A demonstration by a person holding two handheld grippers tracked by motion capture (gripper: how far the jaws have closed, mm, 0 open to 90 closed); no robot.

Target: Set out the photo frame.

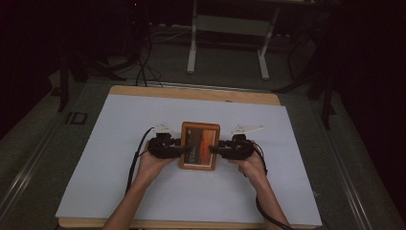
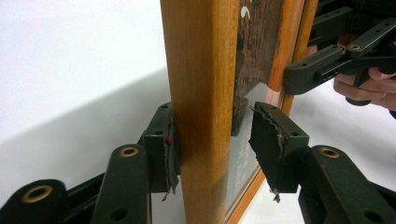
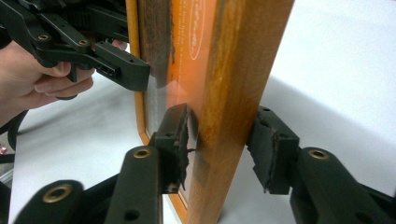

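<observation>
A wooden picture frame (image 1: 199,145) lies at the middle of the white-covered table (image 1: 119,143), its side rails straddled by the left hand-held gripper (image 1: 181,147) and right hand-held gripper (image 1: 215,150), neither fully clamped.

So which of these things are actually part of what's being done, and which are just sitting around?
In use:
- picture frame, wooden, held from both sides
- left gripper, jaws around the frame's left edge
- right gripper, jaws around its right edge
- white sheet on the table, under the frame

Just about:
- white stand on the floor behind the table
- cables on the floor
</observation>
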